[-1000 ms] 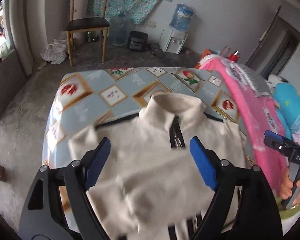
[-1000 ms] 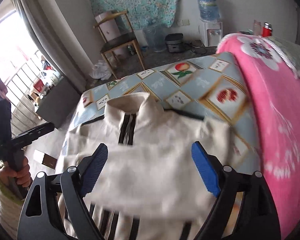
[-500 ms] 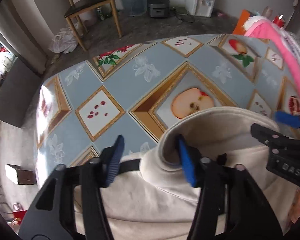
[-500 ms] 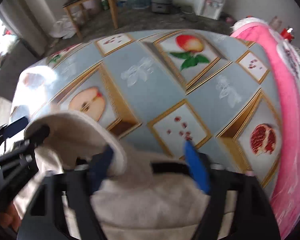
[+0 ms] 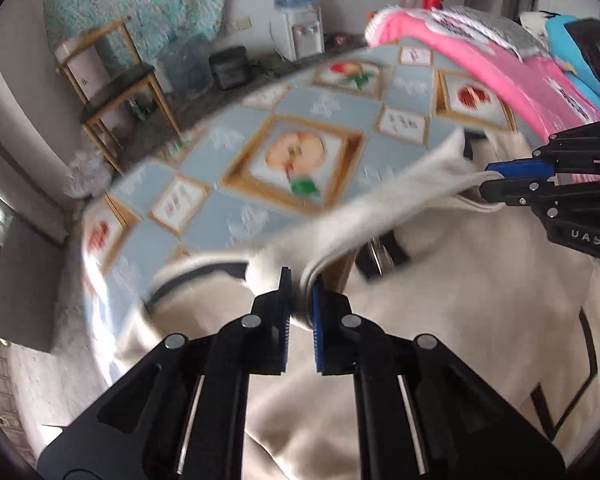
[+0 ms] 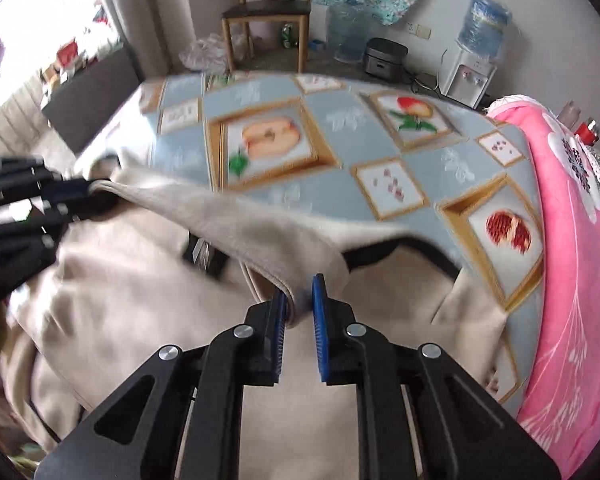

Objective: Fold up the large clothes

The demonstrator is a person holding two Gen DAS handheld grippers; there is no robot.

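Observation:
A cream jacket (image 5: 440,320) with black trim lies on the table (image 5: 260,208), which is covered in blue fruit-patterned cloth. My left gripper (image 5: 298,282) has the left end of the raised collar edge between its blue pads, and its jaws are closing on the cloth. My right gripper (image 6: 300,294) pinches the other end of that edge, its jaws closing as well. The collar edge (image 6: 228,220) stretches taut between the two. The right gripper (image 5: 494,184) also shows at the right of the left wrist view, and the left gripper (image 6: 82,194) at the left of the right wrist view.
A pink flowered blanket (image 6: 572,280) lies heaped along the table's right side. Beyond the far edge stand a wooden chair (image 6: 266,12), a water dispenser (image 6: 472,68), a large bottle and a dark cooker on the floor. A window with curtains is on the left.
Both grippers went from wide open over the jacket to narrow around its collar. They dropped toward the table, and the collar edge now stands raised and stretched between them.

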